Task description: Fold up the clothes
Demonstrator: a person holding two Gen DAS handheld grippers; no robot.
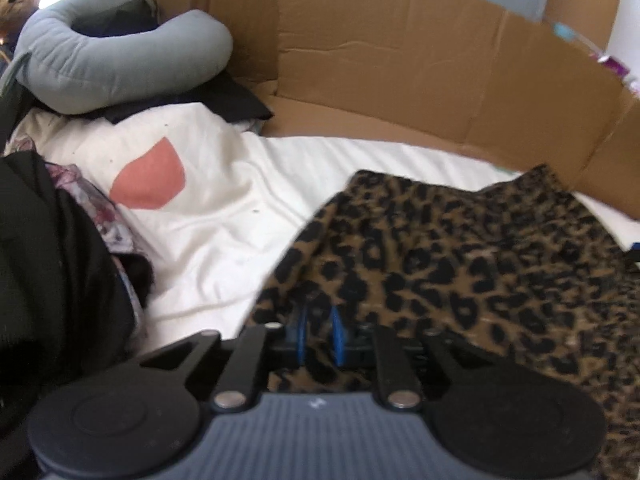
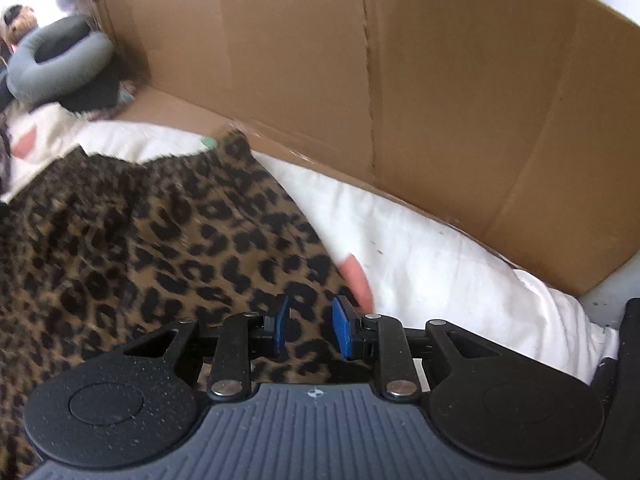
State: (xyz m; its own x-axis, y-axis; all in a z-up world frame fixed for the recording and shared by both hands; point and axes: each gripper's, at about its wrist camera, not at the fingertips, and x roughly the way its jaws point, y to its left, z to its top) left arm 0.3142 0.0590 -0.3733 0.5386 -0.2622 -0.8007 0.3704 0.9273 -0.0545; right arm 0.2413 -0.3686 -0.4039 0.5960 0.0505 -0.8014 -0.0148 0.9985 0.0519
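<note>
The leopard-print garment (image 1: 460, 264) lies spread on the white bed sheet (image 1: 224, 216). Left gripper (image 1: 320, 334) has its jaws nearly together on a fabric edge (looks pinched), while the right gripper (image 2: 308, 330) sits over the cloth, jaws apart. Grab deep and lift both evenly.

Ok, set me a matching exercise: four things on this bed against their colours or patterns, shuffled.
1. Curved padded cushion
2. Fuzzy garment
3. Creased cardboard sheet
4. Patch on the white cloth

a. plain brown
b. salmon pink
c. grey-green
d. leopard print

Pairs: 1-c, 2-d, 3-a, 4-b
</note>
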